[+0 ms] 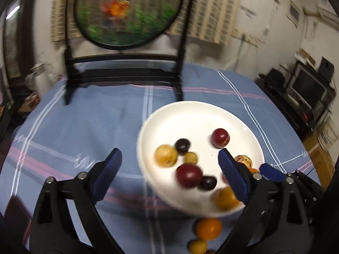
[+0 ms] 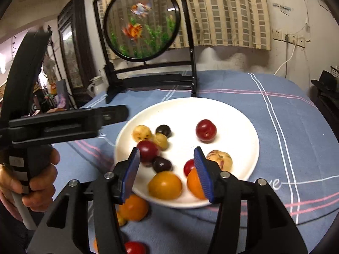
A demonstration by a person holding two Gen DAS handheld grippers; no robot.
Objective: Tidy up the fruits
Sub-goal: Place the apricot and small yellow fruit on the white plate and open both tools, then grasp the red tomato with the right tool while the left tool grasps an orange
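A white plate [image 1: 190, 114] [image 2: 233, 114] on the blue checked cloth holds several small fruits: red plums [image 1: 220, 138] [image 2: 206, 130], dark plums [image 1: 182, 145], yellow ones [image 1: 166, 155] and orange ones [image 2: 165, 185]. My left gripper [image 1: 171, 170] stands wide open above the plate's near left rim, gripping nothing; a blurred red plum [image 1: 189, 175] lies between its fingers. My right gripper [image 2: 167, 169] is open over the plate's near edge, with a dark plum [image 2: 162, 164] and an orange fruit seen between its pads, untouched. On the cloth before the plate lie an orange fruit [image 1: 208, 228] [image 2: 133, 207], a yellow one [image 1: 198, 246] and a red one [image 2: 135, 247].
A black stand with a round fish picture [image 1: 127, 10] [image 2: 142, 21] rises at the table's far side behind the plate. A person's hand [image 2: 40, 182] holds the left gripper's handle at the left. Dark furniture [image 1: 307, 89] stands right of the table. Bare cloth lies left and right of the plate.
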